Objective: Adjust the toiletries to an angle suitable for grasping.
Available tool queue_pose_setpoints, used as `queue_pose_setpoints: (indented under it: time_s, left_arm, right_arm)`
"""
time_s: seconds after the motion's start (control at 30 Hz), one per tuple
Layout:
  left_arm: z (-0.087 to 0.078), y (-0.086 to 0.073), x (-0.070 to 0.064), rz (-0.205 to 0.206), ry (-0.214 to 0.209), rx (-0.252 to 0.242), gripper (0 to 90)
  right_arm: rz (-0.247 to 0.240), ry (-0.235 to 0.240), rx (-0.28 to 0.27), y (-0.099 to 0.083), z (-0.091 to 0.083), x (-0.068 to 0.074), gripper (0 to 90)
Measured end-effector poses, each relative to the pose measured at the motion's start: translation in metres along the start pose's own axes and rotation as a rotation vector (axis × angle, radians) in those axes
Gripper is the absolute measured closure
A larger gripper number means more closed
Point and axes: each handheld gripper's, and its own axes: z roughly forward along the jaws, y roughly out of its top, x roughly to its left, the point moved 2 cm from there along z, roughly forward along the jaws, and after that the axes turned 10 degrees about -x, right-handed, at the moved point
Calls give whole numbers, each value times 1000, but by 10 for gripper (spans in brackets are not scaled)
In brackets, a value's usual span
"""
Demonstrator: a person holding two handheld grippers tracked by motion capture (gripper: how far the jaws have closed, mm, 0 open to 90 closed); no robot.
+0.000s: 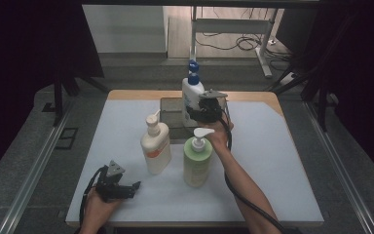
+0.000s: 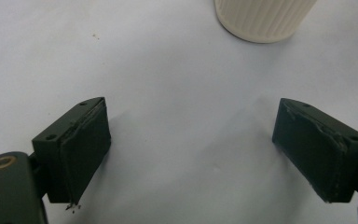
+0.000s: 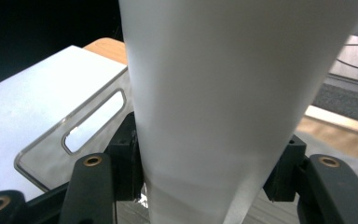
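A white bottle with a blue pump point(image 1: 192, 92) stands upright at the back centre, over a clear tray point(image 1: 171, 119). My right gripper point(image 1: 202, 113) is shut on its lower body; in the right gripper view the white bottle point(image 3: 223, 84) sits between both jaws of the right gripper point(image 3: 209, 172). Whether its base touches the tray I cannot tell. My left gripper point(image 1: 135, 189) rests near the front left of the table, open. In its own view the left gripper point(image 2: 191, 140) holds nothing, with bare white mat between the jaws.
A cream bottle with an orange label point(image 1: 156, 146) and a green bottle with a white pump point(image 1: 197, 158) stand mid-table. The cream bottle's ribbed base point(image 2: 263, 18) lies ahead of the left gripper. The clear tray's handle slot point(image 3: 93, 121) is left of the held bottle.
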Motion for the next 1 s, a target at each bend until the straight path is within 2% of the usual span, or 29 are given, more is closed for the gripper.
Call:
queue_pose_setpoints:
  time_s: [0.23,0.4,0.6,0.8,1.0]
  left_arm:
    - [0,0,0,0,0,1,108]
    - [0,0,0,1,1,1,109]
    - [0,0,0,1,1,1,109]
    - [0,0,0,2,2,2,108]
    - [0,0,0,1,1,1,108]
  right_arm:
    - [4,-14,-5,-15,2,1,414]
    - [1,-16,-5,-18,0,2,397]
    - [-43,-1,-8,-20,-2,4,382]
    - [-57,61,24,-20,-9,-3,369]
    - [-54,96,45,-26,-23,-9,362]
